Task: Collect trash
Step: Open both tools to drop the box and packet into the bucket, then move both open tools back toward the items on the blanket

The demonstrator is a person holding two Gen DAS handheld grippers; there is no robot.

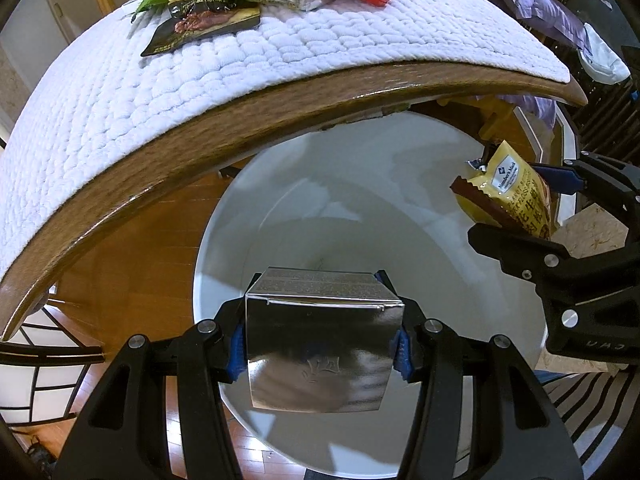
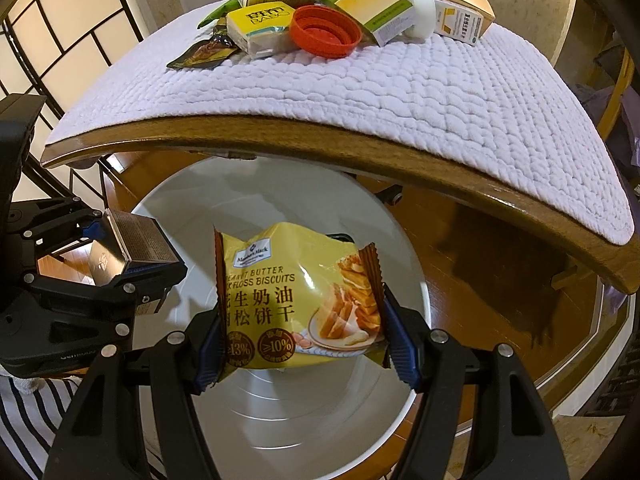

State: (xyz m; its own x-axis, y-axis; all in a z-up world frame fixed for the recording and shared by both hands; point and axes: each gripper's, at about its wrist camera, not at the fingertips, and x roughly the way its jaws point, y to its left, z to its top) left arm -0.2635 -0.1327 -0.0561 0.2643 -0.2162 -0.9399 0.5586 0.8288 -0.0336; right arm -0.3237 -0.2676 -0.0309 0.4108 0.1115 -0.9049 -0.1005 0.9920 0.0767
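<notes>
My left gripper [image 1: 320, 350] is shut on a shiny silver box [image 1: 320, 344], held over the mouth of a white bin [image 1: 360, 184] on the floor beside the table. In the right wrist view the same silver box [image 2: 132, 248] shows at the left, still in the left gripper [image 2: 120, 258]. My right gripper [image 2: 302, 338] is shut on a yellow biscuit packet [image 2: 296, 296], its blue pads [image 2: 400, 340] pressing both crimped ends, above the white bin [image 2: 280, 412]. From the left wrist the biscuit packet [image 1: 508, 192] and the right gripper [image 1: 520, 204] hang at the right, over the bin's rim.
A wooden table edge [image 1: 240, 128] with a white quilted cloth [image 2: 360, 88] curves above the bin. At its far side lie several packages, a red lid [image 2: 324, 30], a yellow packet [image 2: 260, 26] and small boxes [image 2: 464, 4]. Wooden floor [image 1: 132, 264] surrounds the bin.
</notes>
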